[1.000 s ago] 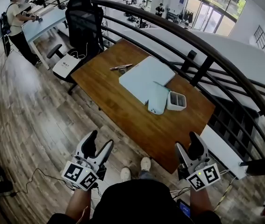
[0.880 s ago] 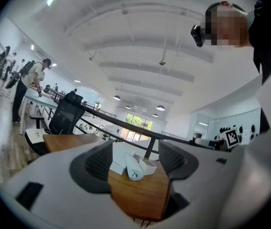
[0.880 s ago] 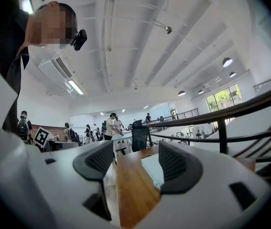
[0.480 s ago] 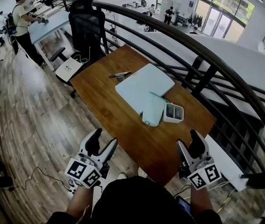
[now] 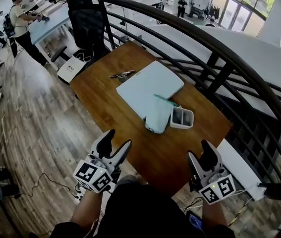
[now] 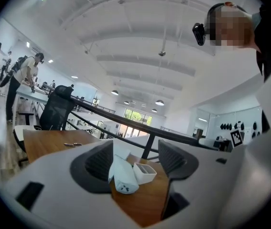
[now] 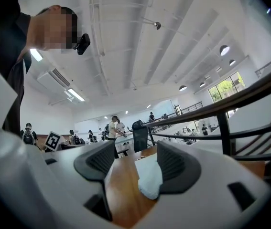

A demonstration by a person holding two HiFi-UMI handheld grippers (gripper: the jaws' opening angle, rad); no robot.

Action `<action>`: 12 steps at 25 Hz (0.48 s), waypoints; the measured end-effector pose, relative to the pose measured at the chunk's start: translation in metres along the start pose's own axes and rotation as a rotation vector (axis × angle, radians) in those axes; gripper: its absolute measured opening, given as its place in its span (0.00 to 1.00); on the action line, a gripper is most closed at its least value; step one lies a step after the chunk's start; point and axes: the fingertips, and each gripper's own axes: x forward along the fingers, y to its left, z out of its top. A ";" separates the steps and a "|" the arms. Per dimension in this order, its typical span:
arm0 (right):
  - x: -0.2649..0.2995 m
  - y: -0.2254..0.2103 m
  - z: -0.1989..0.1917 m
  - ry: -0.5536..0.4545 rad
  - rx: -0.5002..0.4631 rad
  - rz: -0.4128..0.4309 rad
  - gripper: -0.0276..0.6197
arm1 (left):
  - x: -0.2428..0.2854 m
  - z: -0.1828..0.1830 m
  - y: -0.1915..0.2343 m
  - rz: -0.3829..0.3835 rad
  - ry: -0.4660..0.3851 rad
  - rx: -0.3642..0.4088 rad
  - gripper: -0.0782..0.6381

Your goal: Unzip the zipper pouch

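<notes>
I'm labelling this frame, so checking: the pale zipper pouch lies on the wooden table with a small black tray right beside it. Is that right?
Not quite. The tray is white, not black, as the head view shows. The rest stands: the pale zipper pouch lies on the wooden table with that small tray right beside it.

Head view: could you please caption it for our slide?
Both open, left gripper and right gripper hover before a table bearing a zipper pouch beside a tray.
</notes>
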 end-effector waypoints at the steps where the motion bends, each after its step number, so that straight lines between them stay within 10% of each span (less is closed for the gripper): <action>1: -0.001 -0.001 -0.003 0.007 0.004 -0.003 0.47 | 0.004 -0.002 -0.001 -0.005 0.008 -0.002 0.53; 12: 0.002 0.001 -0.009 0.033 0.013 -0.086 0.46 | 0.041 -0.021 0.001 -0.107 0.095 -0.043 0.51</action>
